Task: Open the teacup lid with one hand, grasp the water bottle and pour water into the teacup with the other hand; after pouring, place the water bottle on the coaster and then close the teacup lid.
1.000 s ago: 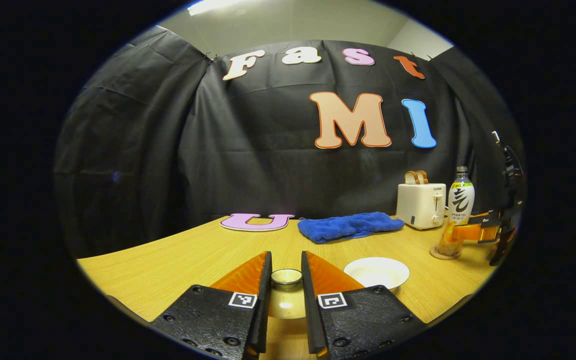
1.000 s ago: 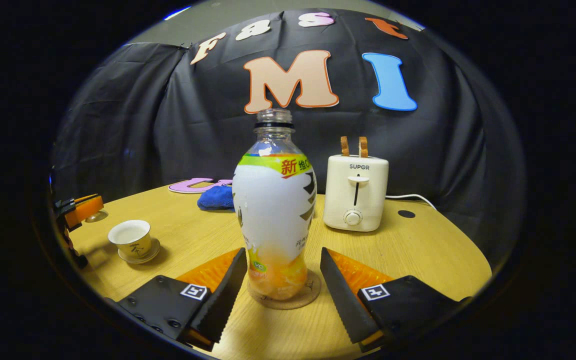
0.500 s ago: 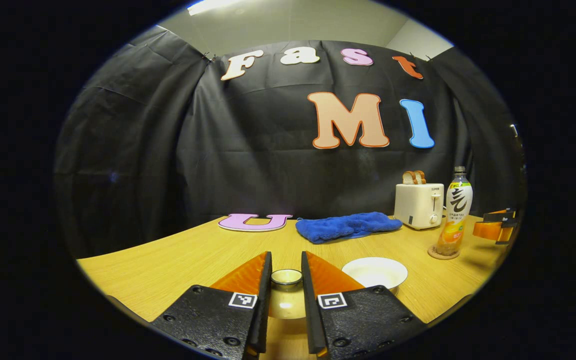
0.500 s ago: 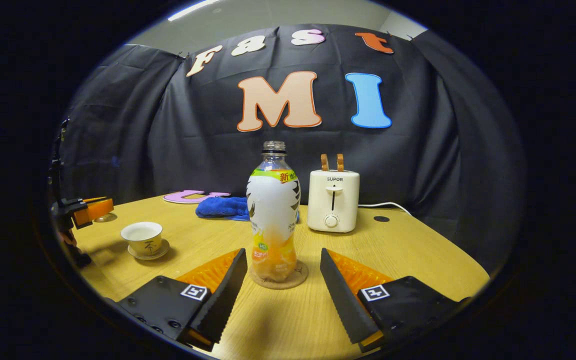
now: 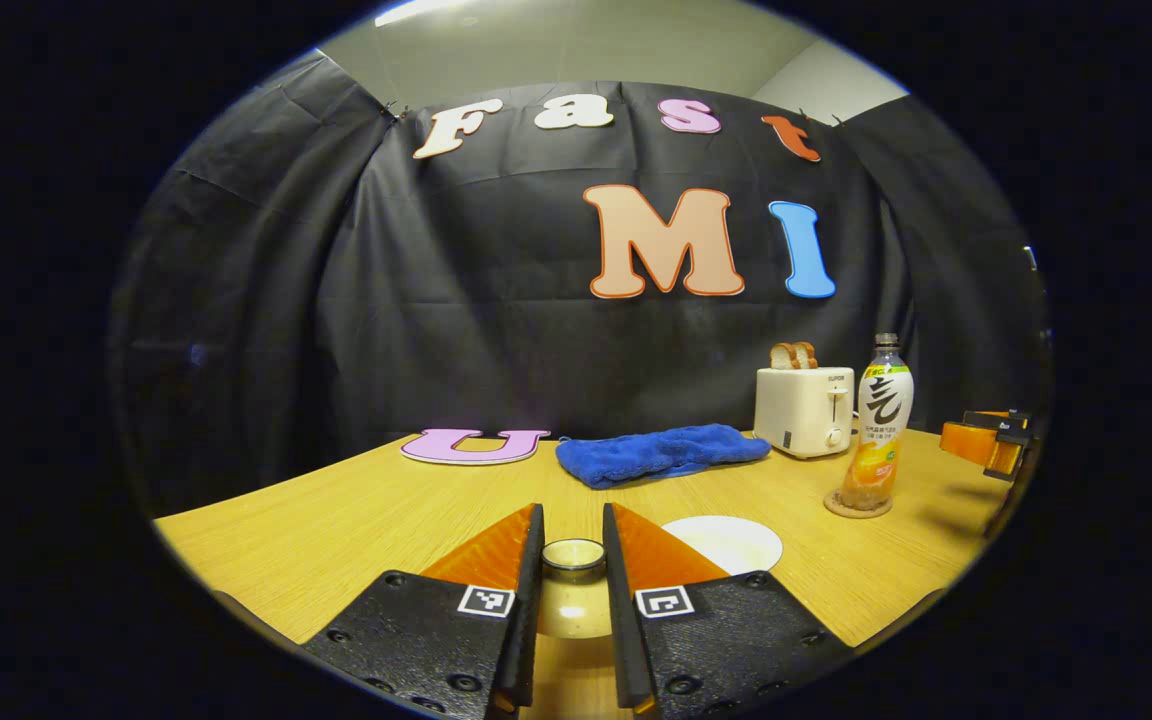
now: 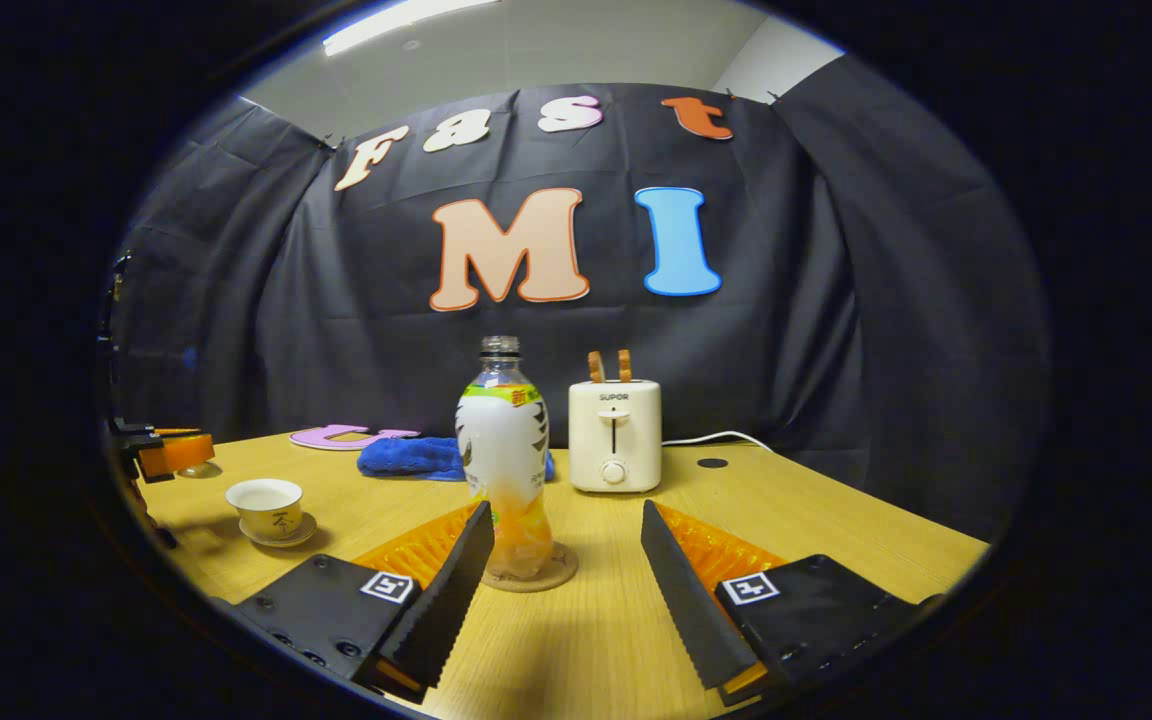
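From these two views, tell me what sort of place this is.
Likely a staged recording booth, not a kitchen: black cloth wall, one wooden table with a toaster, teacup and bottle.

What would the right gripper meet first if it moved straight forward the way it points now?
Most likely the water bottle, standing upright on its coaster ahead of the open right gripper, slightly toward its left finger. The toaster stands farther back. Depth is hard to judge.
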A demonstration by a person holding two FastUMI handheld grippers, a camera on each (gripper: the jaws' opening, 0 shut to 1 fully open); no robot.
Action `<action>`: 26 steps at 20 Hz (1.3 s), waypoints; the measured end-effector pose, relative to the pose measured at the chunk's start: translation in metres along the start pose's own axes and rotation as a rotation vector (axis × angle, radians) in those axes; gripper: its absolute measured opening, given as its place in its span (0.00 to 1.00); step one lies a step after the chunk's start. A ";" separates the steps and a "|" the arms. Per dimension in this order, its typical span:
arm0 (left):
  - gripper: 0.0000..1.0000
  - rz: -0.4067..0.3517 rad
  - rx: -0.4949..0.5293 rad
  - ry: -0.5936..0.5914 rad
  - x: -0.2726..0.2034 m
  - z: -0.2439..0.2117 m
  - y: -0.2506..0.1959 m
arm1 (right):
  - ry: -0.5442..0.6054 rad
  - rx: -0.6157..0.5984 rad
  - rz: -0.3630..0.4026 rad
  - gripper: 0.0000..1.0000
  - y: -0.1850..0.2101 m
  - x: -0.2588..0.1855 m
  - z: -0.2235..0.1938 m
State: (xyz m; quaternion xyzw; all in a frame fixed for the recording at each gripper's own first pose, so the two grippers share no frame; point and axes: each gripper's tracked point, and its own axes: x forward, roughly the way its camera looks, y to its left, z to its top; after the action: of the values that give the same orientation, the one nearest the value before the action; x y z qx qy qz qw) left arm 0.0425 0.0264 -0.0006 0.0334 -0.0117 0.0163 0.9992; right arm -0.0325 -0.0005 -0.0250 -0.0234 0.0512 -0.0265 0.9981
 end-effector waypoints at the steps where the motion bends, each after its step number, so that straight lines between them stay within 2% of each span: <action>1: 0.29 -0.020 0.000 0.002 0.002 0.000 -0.006 | -0.001 0.000 0.005 0.95 0.002 -0.001 0.001; 3: 0.29 -0.073 -0.002 0.001 0.005 0.000 -0.019 | -0.002 0.000 -0.002 0.90 -0.001 -0.001 0.002; 6: 0.29 -0.147 -0.003 0.002 0.012 0.000 -0.038 | -0.001 0.000 -0.006 0.90 -0.001 -0.002 0.001; 7: 0.30 -0.176 -0.005 0.000 0.015 0.001 -0.045 | -0.001 0.000 -0.006 0.95 -0.002 -0.002 0.001; 8: 0.29 -0.210 -0.005 -0.001 0.016 0.000 -0.053 | -0.002 -0.001 -0.006 0.90 -0.002 -0.001 0.002; 10: 0.29 -0.261 -0.006 -0.001 0.020 0.000 -0.065 | -0.001 0.000 -0.007 0.90 -0.002 -0.001 0.001; 15: 0.29 -0.295 0.003 0.018 0.030 -0.003 -0.076 | 0.000 0.000 -0.008 0.90 -0.002 -0.002 0.002; 16: 0.29 -0.298 0.009 0.031 0.032 -0.005 -0.078 | 0.000 0.000 -0.008 0.94 -0.002 -0.002 0.002; 17: 0.29 -0.301 0.015 0.040 0.033 -0.006 -0.079 | 0.000 0.000 -0.008 0.90 -0.002 -0.002 0.002; 19: 0.29 -0.312 0.025 0.056 0.035 -0.009 -0.083 | 0.000 0.000 -0.008 0.90 -0.002 -0.002 0.002; 20: 0.29 -0.318 0.029 0.062 0.036 -0.009 -0.085 | 0.001 0.000 -0.008 0.94 -0.003 -0.002 0.002; 21: 0.29 -0.322 0.032 0.066 0.038 -0.009 -0.087 | 0.001 0.000 -0.008 0.94 -0.003 -0.001 0.002; 22: 0.29 -0.324 0.034 0.068 0.040 -0.011 -0.088 | 0.001 0.000 -0.007 0.90 -0.002 -0.002 0.002; 23: 0.29 -0.325 0.038 0.075 0.042 -0.012 -0.090 | 0.001 0.001 -0.004 0.94 -0.002 -0.001 0.002; 24: 0.29 -0.323 0.044 0.084 0.043 -0.013 -0.090 | 0.001 0.000 0.000 0.94 -0.001 -0.001 0.001; 25: 0.30 -0.321 0.050 0.095 0.044 -0.015 -0.091 | 0.001 0.001 0.003 0.90 -0.001 -0.001 0.002; 26: 0.30 -0.320 0.056 0.106 0.044 -0.016 -0.092 | 0.002 0.001 0.005 0.94 -0.001 -0.001 0.002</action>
State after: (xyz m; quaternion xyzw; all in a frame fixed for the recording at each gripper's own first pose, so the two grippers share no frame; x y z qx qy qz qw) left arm 0.0899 -0.0629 -0.0221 0.0618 0.0468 -0.1412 0.9869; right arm -0.0335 -0.0010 -0.0230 -0.0228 0.0520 -0.0238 0.9981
